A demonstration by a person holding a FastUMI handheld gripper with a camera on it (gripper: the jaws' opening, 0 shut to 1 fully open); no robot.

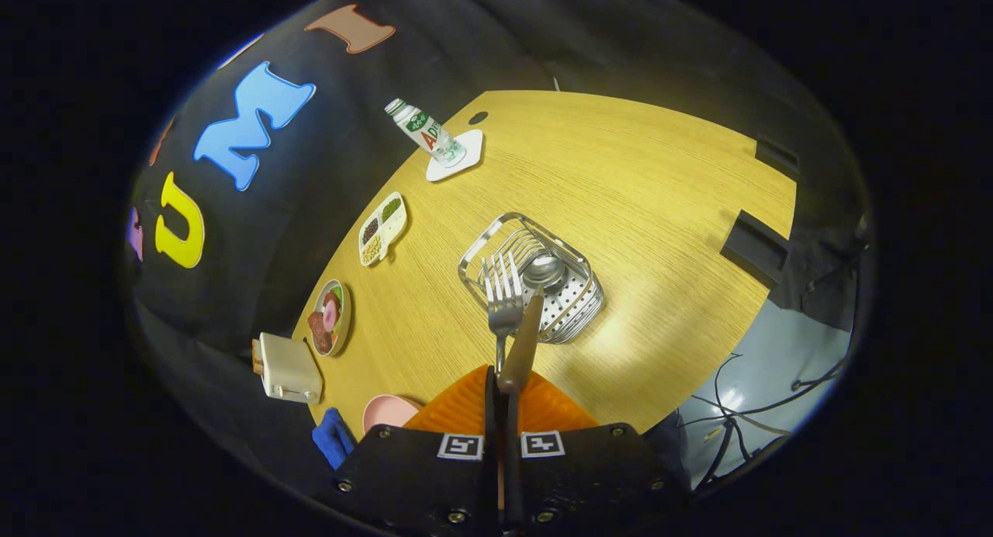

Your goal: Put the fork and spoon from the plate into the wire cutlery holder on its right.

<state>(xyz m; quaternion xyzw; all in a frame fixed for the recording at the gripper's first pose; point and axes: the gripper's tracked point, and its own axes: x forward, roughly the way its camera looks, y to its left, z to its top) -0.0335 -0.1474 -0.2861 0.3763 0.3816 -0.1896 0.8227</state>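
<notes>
Pale wood makes up the table (659, 180), whose far edge meets the black booth wall and whose right edge drops off to a grey floor with loose cables (745, 413). Two dark clamps (756, 246) grip that right edge. Most of the tabletop to the right of and beyond the wire cutlery holder (535, 277) lies bare, giving open room there. Along the left edge runs a row of small things: a bottle (423, 132) standing on a white coaster (458, 161) at the far end, then a divided tray of beans (382, 228), a plate of toy food (332, 317), a cream toaster (288, 368), and nearest, a pink plate (388, 411) with a blue cloth (333, 438) beside it. The gripper (504, 401) points forward and down over the table, tilted toward the holder, with its fingers closed nearly together, pinching the handles of both the fork (503, 296) and the spoon (543, 273). The fork's tines and the spoon's bowl reach out ahead of the fingers and hang over the holder's open top; whether they touch the wire cannot be told.
</notes>
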